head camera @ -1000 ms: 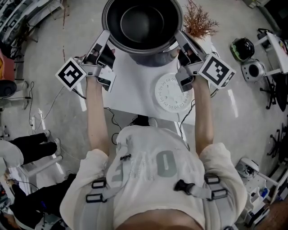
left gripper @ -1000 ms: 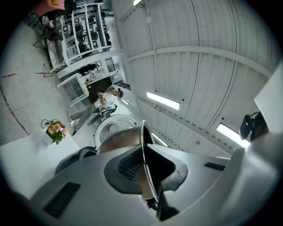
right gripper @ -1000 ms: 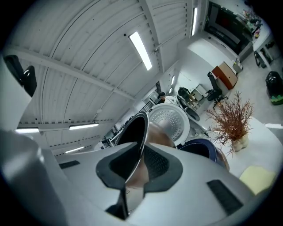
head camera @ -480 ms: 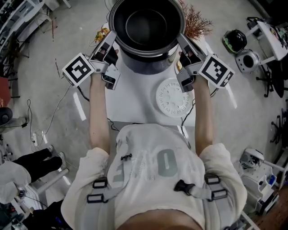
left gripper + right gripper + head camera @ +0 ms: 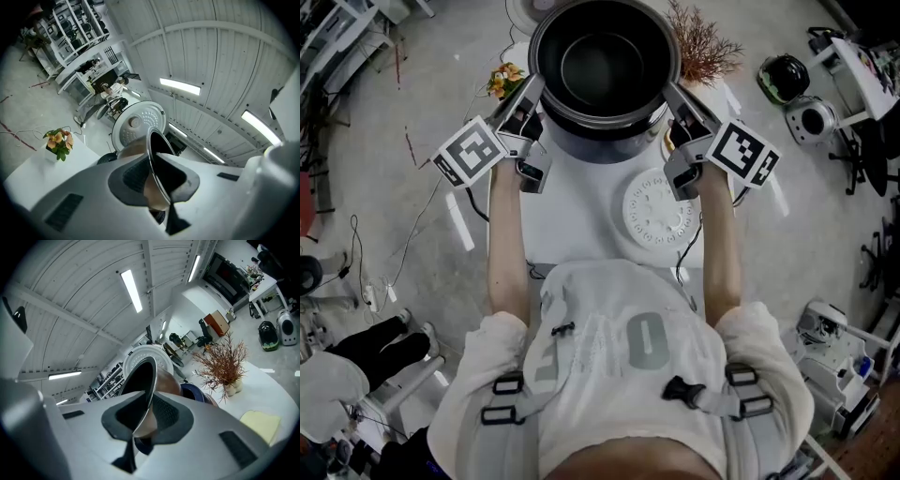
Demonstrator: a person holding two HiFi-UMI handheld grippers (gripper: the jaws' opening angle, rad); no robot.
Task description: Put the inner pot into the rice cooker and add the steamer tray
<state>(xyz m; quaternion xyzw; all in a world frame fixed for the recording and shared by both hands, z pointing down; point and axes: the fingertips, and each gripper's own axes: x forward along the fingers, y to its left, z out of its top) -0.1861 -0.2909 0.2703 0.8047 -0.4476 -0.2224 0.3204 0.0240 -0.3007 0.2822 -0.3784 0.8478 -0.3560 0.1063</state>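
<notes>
Both tongs pinch the rim of the dark round metal inner pot [image 5: 603,66]: left tongs [image 5: 534,89] [image 5: 157,180] on its left edge, right tongs [image 5: 672,92] [image 5: 140,420] on its right edge, pads pressed against the thin lip. The pot hangs level, mouth up, directly over the body of the grey rice cooker [image 5: 605,148]. The cooker's white round lid [image 5: 138,124] stands open behind. The white perforated steamer tray [image 5: 659,208] lies flat on the white tabletop [image 5: 572,206], near the cooker. A small pot of orange flowers [image 5: 504,80] sits at the tabletop's left, dried reddish branches [image 5: 703,47] at its right.
</notes>
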